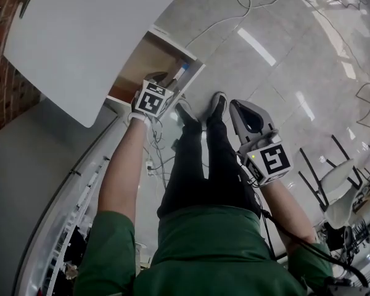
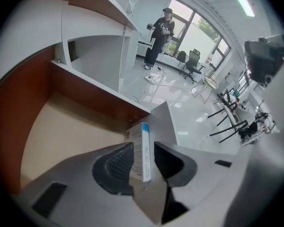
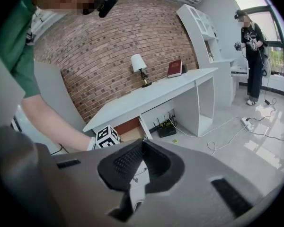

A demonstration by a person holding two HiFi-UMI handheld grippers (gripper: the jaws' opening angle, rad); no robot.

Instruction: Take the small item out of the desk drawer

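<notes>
The desk drawer [image 1: 149, 54] stands pulled out under the white desk top, its pale wooden floor [image 2: 61, 131] bare. A small white and blue box [image 2: 143, 150] stands upright between the jaws of my left gripper [image 2: 143, 144], leaning on the left pad, with a gap to the right pad. In the head view that left gripper [image 1: 166, 79] hangs over the drawer's front corner, the box [image 1: 180, 71] poking out past it. My right gripper [image 1: 237, 105] is held off to the right above the floor, away from the drawer. Its jaws [image 3: 142, 143] are shut on nothing.
The white desk top [image 1: 80, 36] covers the drawer's back. My legs and shoes [image 1: 203, 113] stand right of the drawer. Cables [image 1: 243, 5] trail over the glossy floor, and chairs [image 1: 339, 177] stand at the right. Another person [image 2: 158, 37] stands far off by the windows.
</notes>
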